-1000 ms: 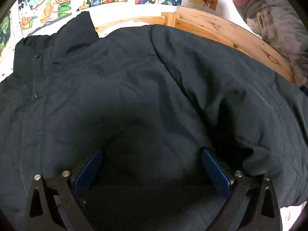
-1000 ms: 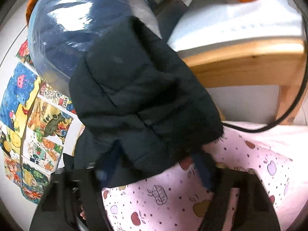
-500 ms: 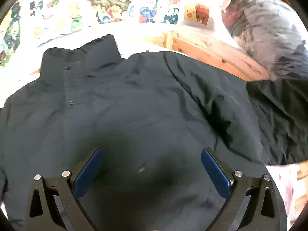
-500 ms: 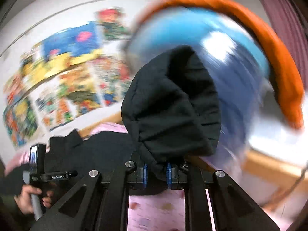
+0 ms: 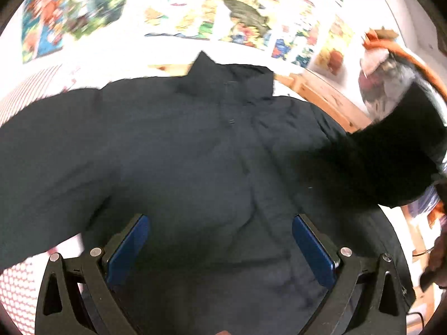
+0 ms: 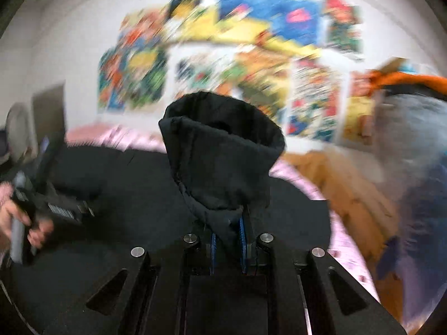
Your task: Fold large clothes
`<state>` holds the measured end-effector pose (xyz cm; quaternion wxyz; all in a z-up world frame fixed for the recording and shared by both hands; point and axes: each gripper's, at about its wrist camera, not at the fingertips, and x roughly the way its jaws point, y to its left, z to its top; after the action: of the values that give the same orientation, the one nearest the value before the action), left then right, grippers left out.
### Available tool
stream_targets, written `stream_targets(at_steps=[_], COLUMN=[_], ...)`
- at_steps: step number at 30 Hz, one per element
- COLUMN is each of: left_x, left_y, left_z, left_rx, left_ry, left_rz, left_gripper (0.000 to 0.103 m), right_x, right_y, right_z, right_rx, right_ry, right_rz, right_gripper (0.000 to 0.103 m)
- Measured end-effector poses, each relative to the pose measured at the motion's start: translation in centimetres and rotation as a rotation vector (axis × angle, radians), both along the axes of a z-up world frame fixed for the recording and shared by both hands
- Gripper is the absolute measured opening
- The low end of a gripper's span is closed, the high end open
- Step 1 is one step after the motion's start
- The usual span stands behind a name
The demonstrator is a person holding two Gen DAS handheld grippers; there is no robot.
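A big dark jacket (image 5: 195, 162) lies spread front-up across the bed (image 6: 346, 240), its collar toward the wall of bright posters (image 5: 237, 14) and its snap placket running down the middle. The left tongs (image 5: 220, 240) hang just above the lower chest of the jacket with their blue pads (image 5: 128, 248) spread wide apart, nothing between them. Over on the other side, the right tongs (image 6: 227, 240) are pinched tight on the cuff end of one sleeve (image 6: 223, 156), which stands up from the grip like a dark open tube, lifted clear of the jacket body below. From the left wrist view that raised sleeve shows as a black mass at the right edge. The pink patterned sheet peeks out around the jacket, and a wooden bed frame (image 5: 329, 97) runs behind it. A plastic-wrapped bundle (image 6: 413, 173) sits off to the right, much of it blurred. From the right wrist view, a hand (image 6: 25, 217) grips the other tool's handle at the left.
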<state>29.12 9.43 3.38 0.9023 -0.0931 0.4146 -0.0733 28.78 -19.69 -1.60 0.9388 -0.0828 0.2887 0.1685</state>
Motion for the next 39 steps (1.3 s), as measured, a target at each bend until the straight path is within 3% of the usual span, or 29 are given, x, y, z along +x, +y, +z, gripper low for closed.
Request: stream_targets(at_steps=[2,8,15,17,18,19,21,27,34,37,39], left_x=[-0.7,-1.4,-0.2,0.7,1.2,1.5,2.4,4.4,5.3,5.7,5.8], left_y=[2.4,6.9,5.9,5.0,4.5,4.3,3.5,1.8,0.1,-0.9,-1.6], left_z=[-0.5,-2.4,-3.4,-3.8,-4.1,-4.3,-5.0,-7.5,-8.3,-8.3,-8.3], left_rx=[-0.023,-0.136,-0.237,-0.278,-0.301,-0.317,-0.356,-0.463,-0.531,-0.484,-0.455], left_ry=[0.013,0.065,0.100,0.123,0.135,0.146,0.175,0.266,0.283,0.292,0.295], left_rz=[0.035,0.093,0.015,-0.003,-0.009,-0.012,-0.013,0.003,-0.026,-0.029,-0.023], left_gripper=[0.103,0.103,0.103,0.103,0.103,0.103,0.103,0.103,0.100,0.077,0.046], right_x=[0.8,0.3,0.0,-1.1,-1.3,-2.0,-3.7,-6.4,-6.1,-6.5,-5.9], right_y=[3.9,10.9,13.6,13.6,13.7,13.5,13.1,10.9,7.3,6.1,5.2], right_z=[-1.5,-5.3,-10.2,-10.8,-10.8,-10.7,-10.1,-9.8,-9.4,-9.3,-9.3], right_rx=[-0.050,-0.105,-0.117,-0.109,-0.095,-0.064,-0.011,-0.007,0.003,0.003,0.006], right_ry=[0.064,0.125,0.287,0.315,0.322,0.336,0.346,0.340,0.320,0.313,0.314], right_rz=[0.062,0.172,0.231,0.262,0.282,0.315,0.371,0.416,0.386,0.355,0.324], right_gripper=[0.012,0.012,0.016,0.022,0.034,0.054,0.068,0.068,0.068,0.068,0.068])
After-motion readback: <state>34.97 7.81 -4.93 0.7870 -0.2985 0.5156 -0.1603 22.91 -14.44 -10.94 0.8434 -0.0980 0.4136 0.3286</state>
